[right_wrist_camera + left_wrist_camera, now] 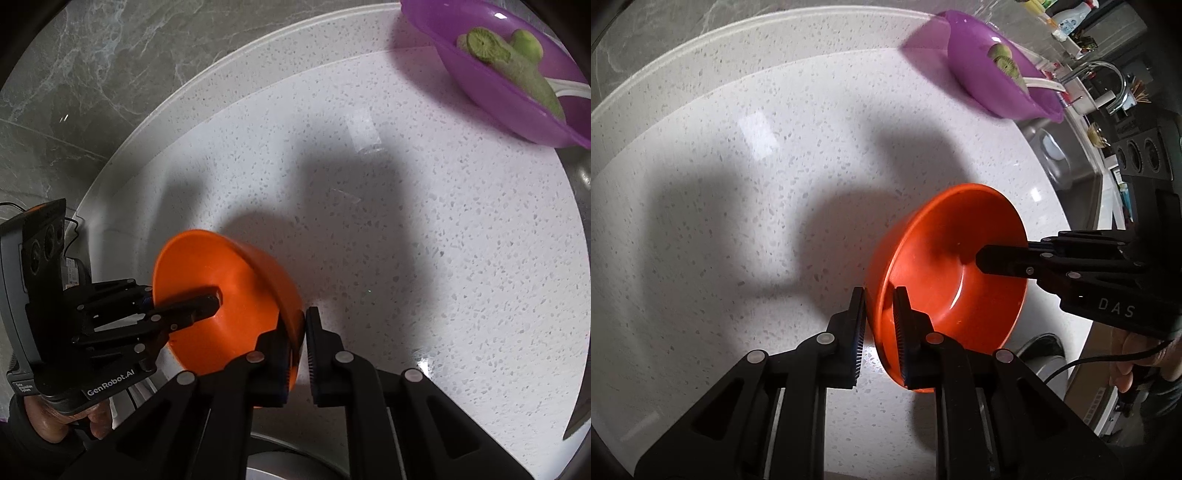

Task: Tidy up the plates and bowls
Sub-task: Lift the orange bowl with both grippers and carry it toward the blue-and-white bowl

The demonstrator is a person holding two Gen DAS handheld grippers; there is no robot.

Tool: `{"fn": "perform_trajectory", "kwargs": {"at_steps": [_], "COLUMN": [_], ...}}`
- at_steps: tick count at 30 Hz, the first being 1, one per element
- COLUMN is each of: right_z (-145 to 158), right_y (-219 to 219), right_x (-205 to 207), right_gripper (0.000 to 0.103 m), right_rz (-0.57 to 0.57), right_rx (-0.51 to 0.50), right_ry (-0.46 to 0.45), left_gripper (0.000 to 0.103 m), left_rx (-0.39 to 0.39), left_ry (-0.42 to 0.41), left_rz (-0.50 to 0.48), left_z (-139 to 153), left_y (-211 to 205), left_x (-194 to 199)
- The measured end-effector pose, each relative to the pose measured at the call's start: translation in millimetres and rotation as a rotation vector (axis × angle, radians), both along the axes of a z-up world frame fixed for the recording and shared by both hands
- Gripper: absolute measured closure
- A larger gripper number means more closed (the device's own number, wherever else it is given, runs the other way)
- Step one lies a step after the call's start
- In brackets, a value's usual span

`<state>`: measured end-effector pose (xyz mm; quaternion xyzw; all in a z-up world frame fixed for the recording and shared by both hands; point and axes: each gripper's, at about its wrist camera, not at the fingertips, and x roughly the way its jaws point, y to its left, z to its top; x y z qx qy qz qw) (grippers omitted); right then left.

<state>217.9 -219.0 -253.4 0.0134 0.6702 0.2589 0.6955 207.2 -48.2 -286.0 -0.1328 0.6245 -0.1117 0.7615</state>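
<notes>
An orange bowl (pixel 945 280) is held tilted above the white speckled counter (pixel 757 184), gripped from both sides. My left gripper (pixel 881 332) is shut on the bowl's near rim, one finger inside and one outside. My right gripper (pixel 301 350) is shut on the opposite rim; it shows in the left wrist view (pixel 993 258) with a finger inside the bowl. The bowl (pixel 229 291) shows in the right wrist view, with my left gripper (pixel 212 301) reaching into it from the left.
A purple bowl (pixel 993 66) holding green vegetable pieces (pixel 498 48) sits at the counter's far right, next to a sink (pixel 1067 162) with a tap (pixel 1108 77). A grey marbled wall (pixel 74 74) lies behind the counter. A knife tip (pixel 580 413) shows at the right edge.
</notes>
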Motion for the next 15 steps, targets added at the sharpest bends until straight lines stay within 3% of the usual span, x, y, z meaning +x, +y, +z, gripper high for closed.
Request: {"fn": "perform_trajectory", "kwargs": {"at_steps": [9, 15], "right_z": [19.0, 9.9], "right_y": [-7.7, -4.3], "right_x": [-1.5, 5.8], "right_gripper": [0.093, 0.093], "right_rz": [-0.008, -0.017], "right_rx": [0.004, -0.016], "right_ry": [-0.021, -0.011], "left_gripper": [0.09, 0.089], "left_rx": [-0.005, -0.019], "left_ry": [-0.028, 0.006], "left_rz": [-0.021, 0.019], "left_z": [24.3, 3.6], "left_y": [-9.8, -1.6], "left_x": [-3.5, 5.7]}}
